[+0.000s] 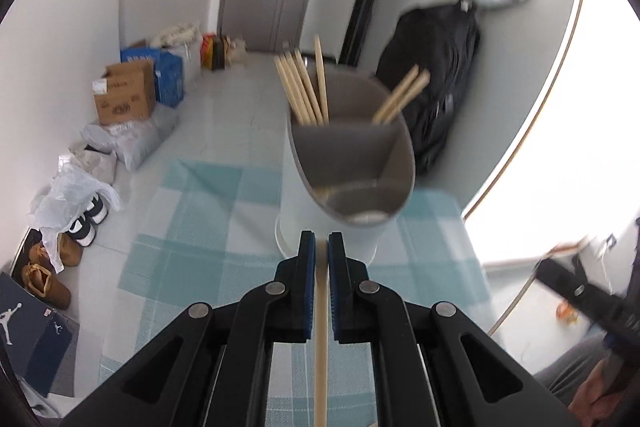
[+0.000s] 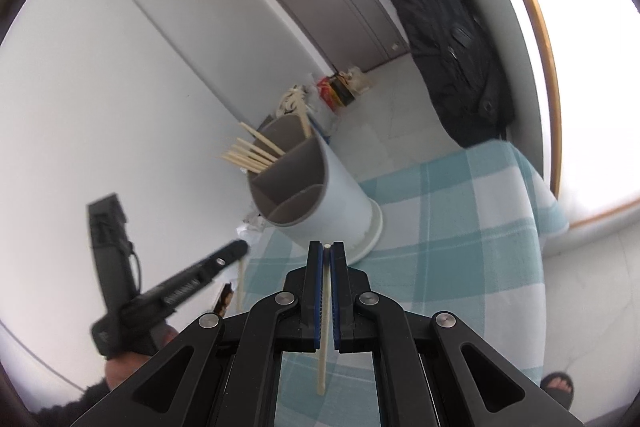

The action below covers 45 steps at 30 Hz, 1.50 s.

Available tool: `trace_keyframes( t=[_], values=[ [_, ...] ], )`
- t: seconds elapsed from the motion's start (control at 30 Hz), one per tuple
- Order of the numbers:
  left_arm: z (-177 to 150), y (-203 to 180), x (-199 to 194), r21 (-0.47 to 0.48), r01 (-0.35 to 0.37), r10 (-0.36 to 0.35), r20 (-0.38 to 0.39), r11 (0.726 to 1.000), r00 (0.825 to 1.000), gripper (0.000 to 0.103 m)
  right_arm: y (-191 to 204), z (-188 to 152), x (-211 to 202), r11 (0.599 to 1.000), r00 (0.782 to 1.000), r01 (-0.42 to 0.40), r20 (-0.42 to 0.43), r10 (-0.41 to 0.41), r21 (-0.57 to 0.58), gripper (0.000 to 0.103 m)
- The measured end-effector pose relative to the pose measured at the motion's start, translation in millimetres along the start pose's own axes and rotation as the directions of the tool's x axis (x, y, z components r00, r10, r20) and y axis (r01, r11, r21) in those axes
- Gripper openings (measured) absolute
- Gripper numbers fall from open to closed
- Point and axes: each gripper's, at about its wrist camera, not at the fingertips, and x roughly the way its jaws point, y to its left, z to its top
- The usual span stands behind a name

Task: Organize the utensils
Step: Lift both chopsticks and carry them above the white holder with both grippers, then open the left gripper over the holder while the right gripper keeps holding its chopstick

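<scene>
The left gripper [image 1: 321, 245] is clamped narrow on a wooden chopstick [image 1: 320, 347]; the right gripper [image 2: 328, 255] pinches a paler chopstick [image 2: 324, 327] likewise. Just ahead, the white utensil holder [image 1: 328, 187] stands on the checked cloth [image 1: 192, 227], chopsticks already filling 2 of its 3 compartments. Judging by this, each stick should be tipped upright over the matching compartment before release, without nudging the holder.

The chopstick [image 1: 321, 347] I am pinching in my left hand-held gripper [image 1: 321, 247] is running off the picture's bottom edge. My right hand-held gripper [image 1: 576, 287] is blurring at the right edge. Something pale [image 1: 366, 217] is lying in the holder's [image 1: 352, 163] near compartment, too blurred to identify.
</scene>
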Motion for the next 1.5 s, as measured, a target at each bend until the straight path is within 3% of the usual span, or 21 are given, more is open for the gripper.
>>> trace_keyframes(
  t=[0.3,0.6,0.97,1.13,1.27,1.33,1.5],
  values=[
    [15,5,-33,-0.050,0.057,-0.047,0.181,0.997,0.982,0.002,31,12,-5,0.997,0.999,-0.018,0.033,0.021,-0.079,0.003],
    [48,3,-44,-0.091,0.085,-0.059,0.257,0.992,0.964,0.002,54,31,-7,0.991,0.998,-0.031,0.041,0.037,-0.134,0.003],
    [121,-10,-43,-0.063,0.089,-0.063,0.332,0.994,0.941,0.002,78,119,-14,0.986,0.996,-0.036,0.074,0.049,-0.163,0.003],
    [146,-10,-35,-0.033,0.084,-0.068,0.338,0.996,0.939,0.002,93,156,-6,0.977,0.994,-0.039,0.094,0.060,-0.210,0.003],
    [152,-6,-27,-0.008,0.080,-0.073,0.314,0.997,0.947,0.002,98,180,13,0.971,0.995,-0.026,0.089,0.048,-0.237,0.003],
    [151,-2,-24,0.002,0.070,-0.067,0.294,0.998,0.954,0.002,95,185,23,0.971,0.996,-0.013,0.078,0.032,-0.239,0.003],
    [133,4,-19,0.017,0.125,-0.125,0.228,0.992,0.966,0.002,69,182,42,0.985,0.999,-0.020,0.039,0.027,-0.172,0.003]
  ],
)
